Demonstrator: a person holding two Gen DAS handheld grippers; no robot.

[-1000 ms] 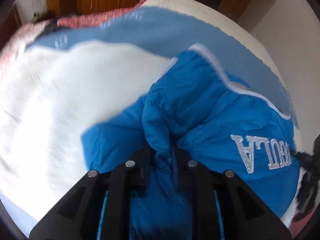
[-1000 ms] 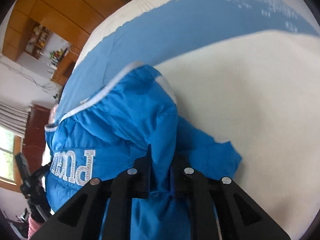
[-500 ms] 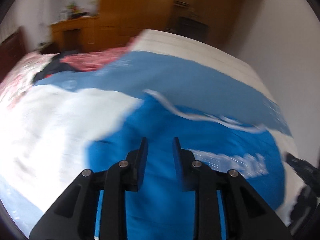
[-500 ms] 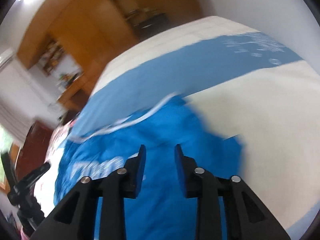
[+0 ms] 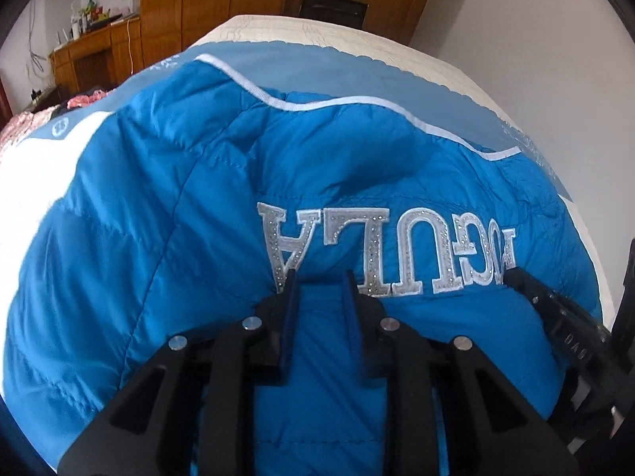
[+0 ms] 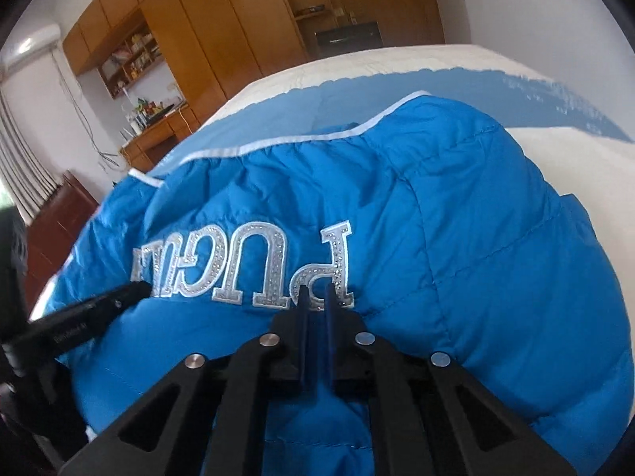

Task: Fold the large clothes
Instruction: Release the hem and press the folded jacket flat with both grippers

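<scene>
A blue puffer jacket [image 5: 190, 206] with silver embroidered letters [image 5: 381, 246] and white piping lies folded on the bed; it also fills the right wrist view [image 6: 456, 246]. My left gripper [image 5: 319, 277] is open and empty, its fingers just above the jacket near the letters. My right gripper [image 6: 315, 291] is narrowly open and empty over the letters [image 6: 246, 265]. Each gripper shows in the other's view: the right one [image 5: 555, 317] at the right edge, the left one [image 6: 91, 305] at the left.
The bed [image 5: 357, 39] has a white and light-blue cover. Pink bedding [image 5: 24, 127] lies at the far left. Wooden wardrobes [image 6: 222, 27], a desk [image 5: 99, 51] and a white wall [image 5: 535, 20] stand behind the bed.
Both grippers held jacket folds a second ago, then opened and let go. The jacket now lies flatter on the bed, and both grippers sit low over its lettered back.
</scene>
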